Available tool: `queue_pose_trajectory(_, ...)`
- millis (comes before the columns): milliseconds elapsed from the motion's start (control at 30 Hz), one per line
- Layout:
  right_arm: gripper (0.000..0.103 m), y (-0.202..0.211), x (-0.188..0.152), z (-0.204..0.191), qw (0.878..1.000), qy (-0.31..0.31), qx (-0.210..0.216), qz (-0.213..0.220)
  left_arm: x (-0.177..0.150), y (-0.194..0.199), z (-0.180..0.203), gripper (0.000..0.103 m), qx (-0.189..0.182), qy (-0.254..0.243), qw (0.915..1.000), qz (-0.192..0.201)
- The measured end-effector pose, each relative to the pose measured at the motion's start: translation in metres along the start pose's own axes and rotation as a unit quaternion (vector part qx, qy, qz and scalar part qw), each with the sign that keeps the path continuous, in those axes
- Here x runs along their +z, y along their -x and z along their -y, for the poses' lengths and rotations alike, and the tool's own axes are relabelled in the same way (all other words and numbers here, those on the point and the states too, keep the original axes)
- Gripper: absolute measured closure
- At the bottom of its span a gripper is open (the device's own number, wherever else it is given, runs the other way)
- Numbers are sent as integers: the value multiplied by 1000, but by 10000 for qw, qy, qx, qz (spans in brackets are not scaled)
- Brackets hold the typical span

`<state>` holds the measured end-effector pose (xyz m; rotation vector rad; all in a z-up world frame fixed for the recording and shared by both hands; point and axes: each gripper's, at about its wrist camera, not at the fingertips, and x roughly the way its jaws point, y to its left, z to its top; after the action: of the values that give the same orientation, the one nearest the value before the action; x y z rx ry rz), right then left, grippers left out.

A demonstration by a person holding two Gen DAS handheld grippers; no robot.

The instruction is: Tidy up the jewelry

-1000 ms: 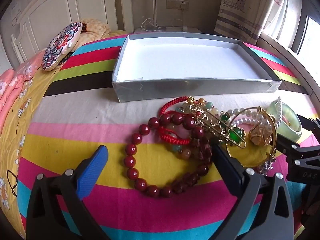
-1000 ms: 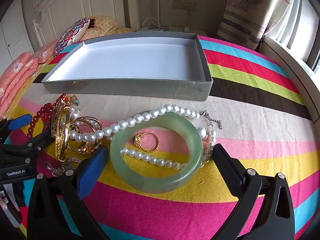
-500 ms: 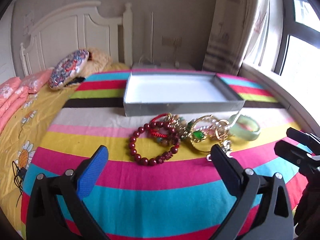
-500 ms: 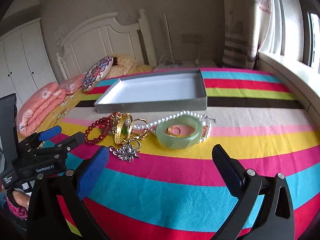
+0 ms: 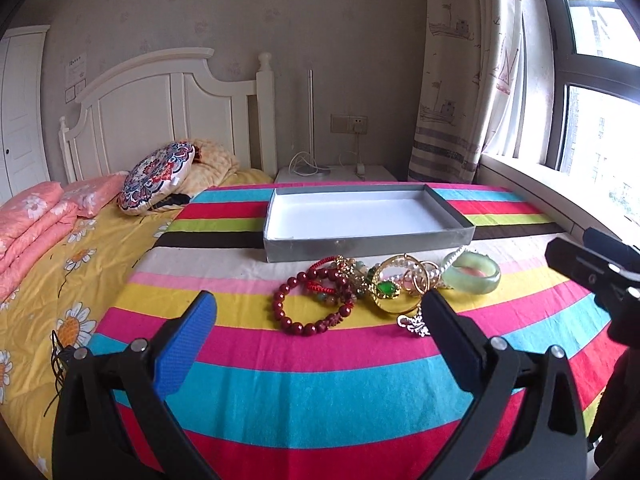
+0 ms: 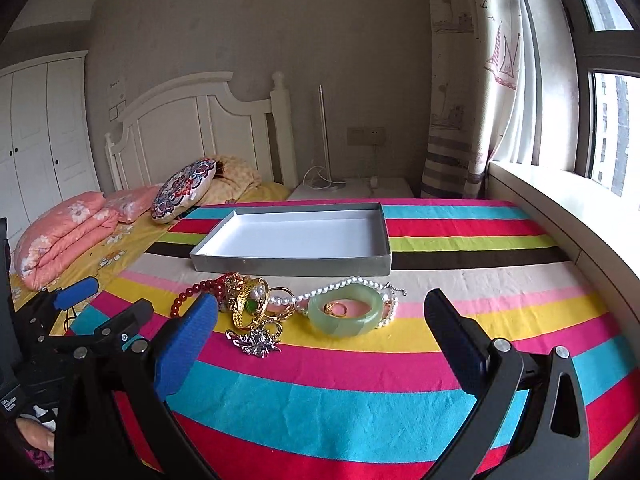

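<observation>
A heap of jewelry lies on the striped bedspread in front of an empty grey box (image 5: 368, 242) (image 6: 292, 262). It holds a dark red bead bracelet (image 5: 298, 320), a gold bangle with a green stone (image 5: 386, 290) (image 6: 248, 304), a pale green jade bangle (image 5: 474, 274) (image 6: 344, 316) with a gold ring (image 6: 336, 309) inside it, a pearl strand (image 6: 340, 285) and a silver brooch (image 6: 256, 342). My left gripper (image 5: 320, 320) is open and empty, held back above the spread. My right gripper (image 6: 320, 322) is open and empty, also back from the heap.
The striped spread (image 5: 320, 392) covers the bed. Pink folded quilts (image 6: 68, 236) and a round patterned cushion (image 5: 158, 178) lie at the left by the white headboard. A nightstand (image 5: 332, 174) stands behind the box. A window sill (image 6: 560, 208) runs along the right.
Both grippers have pulled up and back from the jewelry, so the heap and box look smaller and farther. The jewelry has not moved. Both stay open.
</observation>
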<state>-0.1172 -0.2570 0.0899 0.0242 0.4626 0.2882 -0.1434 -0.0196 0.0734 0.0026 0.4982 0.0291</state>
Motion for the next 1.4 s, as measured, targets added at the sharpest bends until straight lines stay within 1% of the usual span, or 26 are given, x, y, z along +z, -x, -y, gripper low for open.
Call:
queue_pose_trajectory(100,4,0,-1,0,10000,-5,14,-34,-1,1,0,2,7,9,10000,7)
queue_pose_trajectory(467,4,6,-3,-8,9999,101,25,49,-3,6,3,2,46,8,9999,110)
queue_pose_trajectory(700,4,5,-2,-15,9997,219,94,6,-1,11,4,2,85,12,9998,176)
queue_pose_trajectory(1133,4,13,0,-22,9994,320,81,109,1,14,1,2,50,76,9997,222)
queue_pose_trajectory(1233,4,16,0,-21,9995,246,116,157,-1,18,0,2,41,93,9997,234)
queue_pose_trajectory(1400,4,17,-1,-26,9992,347,133,125,0,21,1,2,109,72,9996,264)
